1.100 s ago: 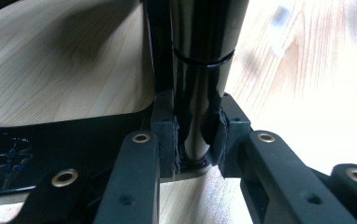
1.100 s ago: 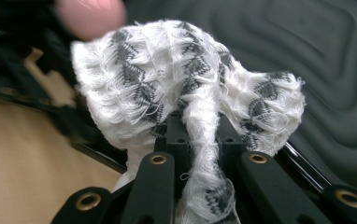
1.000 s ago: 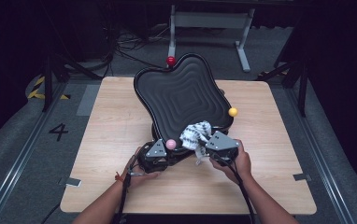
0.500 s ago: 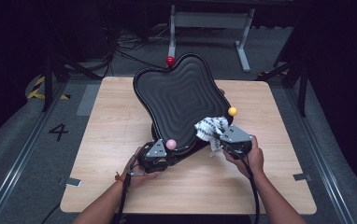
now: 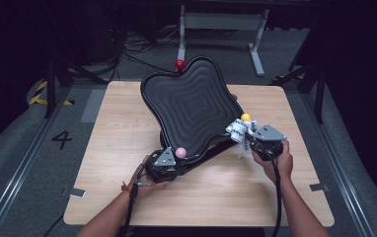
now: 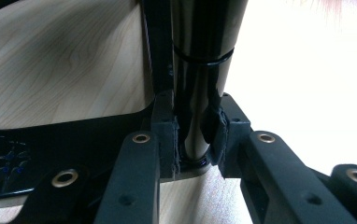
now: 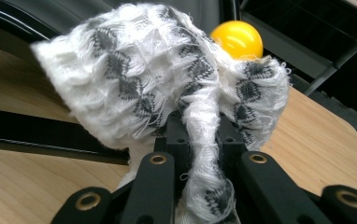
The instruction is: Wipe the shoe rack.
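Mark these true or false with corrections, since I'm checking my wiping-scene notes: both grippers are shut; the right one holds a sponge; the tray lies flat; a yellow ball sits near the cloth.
1. Both grippers are shut. True: the left gripper clamps a black glossy bar, and the right gripper clamps cloth.
2. The right gripper holds a sponge. False: it holds a white-and-grey woven cloth.
3. The black ridged wavy tray lies flat. False: it is tilted.
4. A yellow ball is near the cloth. True.

Both grippers' fingers (image 5: 169, 159) (image 5: 249, 140) are clamped tight.
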{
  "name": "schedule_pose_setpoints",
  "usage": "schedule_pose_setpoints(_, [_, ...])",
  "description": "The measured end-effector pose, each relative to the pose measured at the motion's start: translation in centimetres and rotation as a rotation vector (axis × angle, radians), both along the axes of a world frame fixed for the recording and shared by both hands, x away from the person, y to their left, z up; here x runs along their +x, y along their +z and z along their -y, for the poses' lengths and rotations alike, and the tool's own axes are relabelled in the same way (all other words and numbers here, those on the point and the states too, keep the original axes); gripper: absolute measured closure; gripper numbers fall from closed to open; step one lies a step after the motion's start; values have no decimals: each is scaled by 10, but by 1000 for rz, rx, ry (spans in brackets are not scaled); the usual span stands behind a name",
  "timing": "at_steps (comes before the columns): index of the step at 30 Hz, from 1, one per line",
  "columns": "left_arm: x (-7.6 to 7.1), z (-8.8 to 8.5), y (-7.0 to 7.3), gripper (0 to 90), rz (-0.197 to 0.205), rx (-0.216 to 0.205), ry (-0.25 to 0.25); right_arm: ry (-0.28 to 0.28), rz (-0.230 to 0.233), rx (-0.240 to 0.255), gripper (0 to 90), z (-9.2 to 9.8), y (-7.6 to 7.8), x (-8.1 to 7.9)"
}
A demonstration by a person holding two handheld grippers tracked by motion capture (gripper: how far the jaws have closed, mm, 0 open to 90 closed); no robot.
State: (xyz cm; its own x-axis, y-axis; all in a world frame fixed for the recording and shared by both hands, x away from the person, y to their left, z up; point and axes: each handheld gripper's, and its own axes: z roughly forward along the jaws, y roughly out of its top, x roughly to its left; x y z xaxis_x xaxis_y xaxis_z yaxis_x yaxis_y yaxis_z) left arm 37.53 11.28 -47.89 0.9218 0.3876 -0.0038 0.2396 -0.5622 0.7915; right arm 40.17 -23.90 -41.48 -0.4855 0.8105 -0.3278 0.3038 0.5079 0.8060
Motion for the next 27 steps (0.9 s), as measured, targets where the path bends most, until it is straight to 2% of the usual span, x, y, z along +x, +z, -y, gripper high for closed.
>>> schedule_pose_setpoints(4, [0,0,0,739,-1,0,1,3,-7,12,804,2,-2,1])
schedule_pose_setpoints(11, [0,0,0,740,0,-1,1,76,4,20,804,-13,5,-12])
schedule_pose_setpoints(12, [0,0,0,740,0,1,1,108,12,8,804,-22,6,-17])
schedule_pose_setpoints(14, [0,0,0,740,-1,0,1,125,12,3,804,-27,6,-20])
schedule_pose_setpoints(16, [0,0,0,740,0,1,1,168,5,3,804,-39,6,-24])
schedule_pose_setpoints(20, [0,0,0,739,1,1,0,267,-1,-29,802,-74,3,-38])
schedule_pose_setpoints(21, [0,0,0,739,1,1,0,267,-1,-29,802,-74,3,-38])
schedule_pose_setpoints(23, [0,0,0,739,1,1,-2,315,1,-37,803,-84,4,-49])
schedule_pose_setpoints(27, [0,0,0,739,-2,4,-2,366,1,-33,803,-97,6,-61])
